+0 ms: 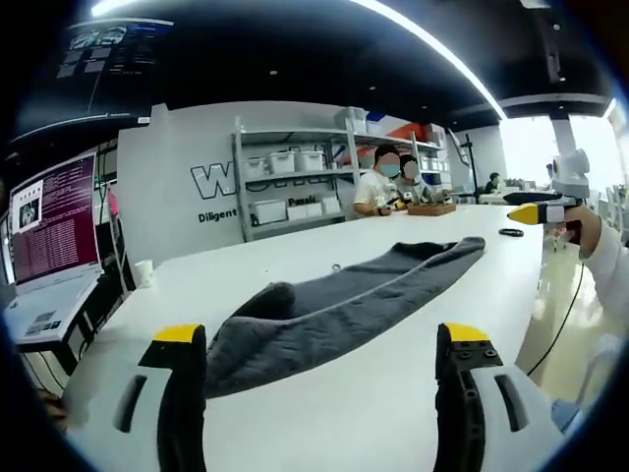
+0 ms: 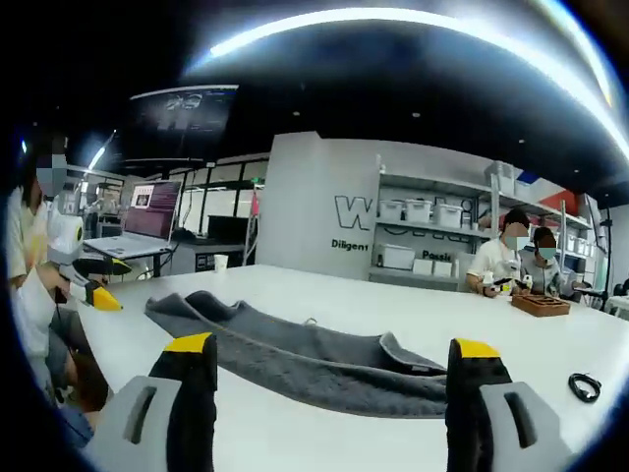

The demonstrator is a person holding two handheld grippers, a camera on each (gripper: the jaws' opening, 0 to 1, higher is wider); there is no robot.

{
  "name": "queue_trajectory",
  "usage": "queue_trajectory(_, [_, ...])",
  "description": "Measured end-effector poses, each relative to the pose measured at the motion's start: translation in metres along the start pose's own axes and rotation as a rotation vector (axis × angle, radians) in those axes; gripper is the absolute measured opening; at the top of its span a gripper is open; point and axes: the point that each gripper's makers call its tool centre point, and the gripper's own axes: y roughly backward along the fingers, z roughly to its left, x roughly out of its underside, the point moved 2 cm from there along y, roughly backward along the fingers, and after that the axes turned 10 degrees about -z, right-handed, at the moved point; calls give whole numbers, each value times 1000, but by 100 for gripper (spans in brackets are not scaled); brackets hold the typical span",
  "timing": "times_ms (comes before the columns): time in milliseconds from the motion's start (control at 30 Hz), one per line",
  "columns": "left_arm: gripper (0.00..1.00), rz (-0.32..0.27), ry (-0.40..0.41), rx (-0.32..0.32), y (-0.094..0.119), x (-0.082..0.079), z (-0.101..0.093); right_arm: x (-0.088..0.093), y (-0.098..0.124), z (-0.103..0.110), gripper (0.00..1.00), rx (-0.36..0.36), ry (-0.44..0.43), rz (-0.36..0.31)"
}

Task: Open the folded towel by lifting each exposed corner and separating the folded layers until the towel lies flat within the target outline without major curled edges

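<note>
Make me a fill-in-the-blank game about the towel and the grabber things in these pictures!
1. The folded towel on the white table is ____ in colour.
2. The left gripper has its jaws ____, with nothing between them.
3. The tips of the right gripper are coloured ____.
4. The small cup near the laptop stands ____.

Missing words: grey; open; yellow; upright

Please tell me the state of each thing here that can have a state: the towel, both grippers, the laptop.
Grey towel: folded into a long strip, lying on the white table, not yet opened.
Left gripper: open, holding nothing, jaws apart on either side of the towel's near end.
Right gripper: open, holding nothing, above the table.
Laptop: lid open, screen lit.
</note>
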Motion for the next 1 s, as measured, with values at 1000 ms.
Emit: queue_trajectory(1000, [86, -198, 73, 521, -144, -3, 87, 20, 11, 19, 99, -37, 3, 62])
